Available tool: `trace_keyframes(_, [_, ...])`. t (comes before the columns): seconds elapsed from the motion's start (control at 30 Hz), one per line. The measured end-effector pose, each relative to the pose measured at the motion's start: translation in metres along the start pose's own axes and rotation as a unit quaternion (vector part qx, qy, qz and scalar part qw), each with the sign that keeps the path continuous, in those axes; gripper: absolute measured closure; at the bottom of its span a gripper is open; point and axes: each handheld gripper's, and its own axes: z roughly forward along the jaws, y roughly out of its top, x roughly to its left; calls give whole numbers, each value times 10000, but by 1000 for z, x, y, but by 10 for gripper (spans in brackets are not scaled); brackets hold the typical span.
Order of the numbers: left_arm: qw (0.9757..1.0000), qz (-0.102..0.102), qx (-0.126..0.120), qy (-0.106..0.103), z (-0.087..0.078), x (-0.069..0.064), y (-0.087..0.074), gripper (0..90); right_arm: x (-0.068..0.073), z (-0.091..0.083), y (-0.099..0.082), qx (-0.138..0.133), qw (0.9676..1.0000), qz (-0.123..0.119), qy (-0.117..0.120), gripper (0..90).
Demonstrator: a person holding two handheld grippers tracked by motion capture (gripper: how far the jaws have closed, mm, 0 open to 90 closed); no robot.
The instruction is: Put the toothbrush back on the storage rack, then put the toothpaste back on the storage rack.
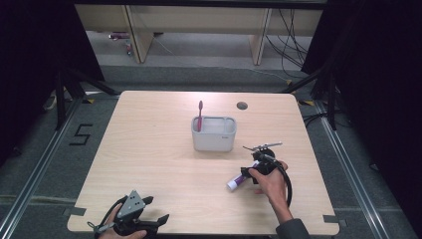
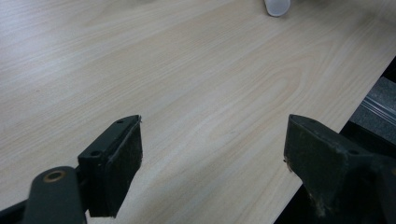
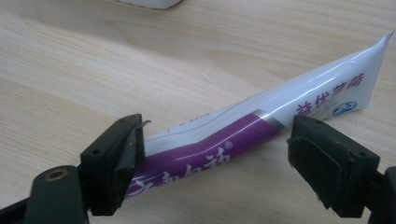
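1. The right gripper [image 3: 212, 154] has its jaws spread wide to either side of the toothpaste tube [image 3: 261, 126]. One pad sits against the purple part of the tube, the other stands a little clear of it, so the tube is straddled but not pinched.
2. In the right gripper view the tube lies flat on the wooden table [image 3: 70, 70], running slantwise between the jaws, its crimped white end pointing up and away and its purple printed part low down by the jaws.
3. In the high view the right gripper [image 1: 259, 167] is at the near right of the table [image 1: 149, 159], held by the person's hand [image 1: 271, 181], and the tube [image 1: 240, 178] pokes out from under it, white cap end toward the person's left.
4. Beyond the tube, near the table's middle, stands a pale grey holder box [image 1: 214, 134] with a red toothbrush [image 1: 200, 114] upright in its left corner.
5. The left gripper [image 2: 212, 163] has its jaws wide apart with nothing between them, above bare wood by the table's edge.
6. In the high view the left gripper [image 1: 134, 216] rests at the near left edge, well apart from the tube.
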Motion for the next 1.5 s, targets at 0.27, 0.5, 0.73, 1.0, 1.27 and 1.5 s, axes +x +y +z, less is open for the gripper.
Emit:
trace_keyframes(0.27, [9999, -91, -54, -3, 2, 0, 0, 191, 0, 2, 2, 120, 9999, 105, -1, 170])
trace_keyframes(0.5, [10000, -77, -40, 37, -2, 1, -2, 191, 2, 6, 6, 276, 9996, 57, -67, 168])
trace_keyframes(0.73, [9999, -134, -85, 24, -3, 1, -4, 191, 0, 7, 8, 422, 9991, -35, -63, 176])
trace_keyframes(1.0, [9999, -122, -75, 34, -2, 0, -3, 191, -1, 10, 11, 610, 9981, -41, 36, 250])
trace_keyframes(1.27, [9999, -95, -37, 9, -2, 1, -1, 191, -3, 9, 13, 865, 9959, -205, 143, 378])
trace_keyframes(1.5, [9999, -91, -67, -13, -2, 1, -1, 191, -6, 13, 14, 1146, 9923, -418, 202, 474])
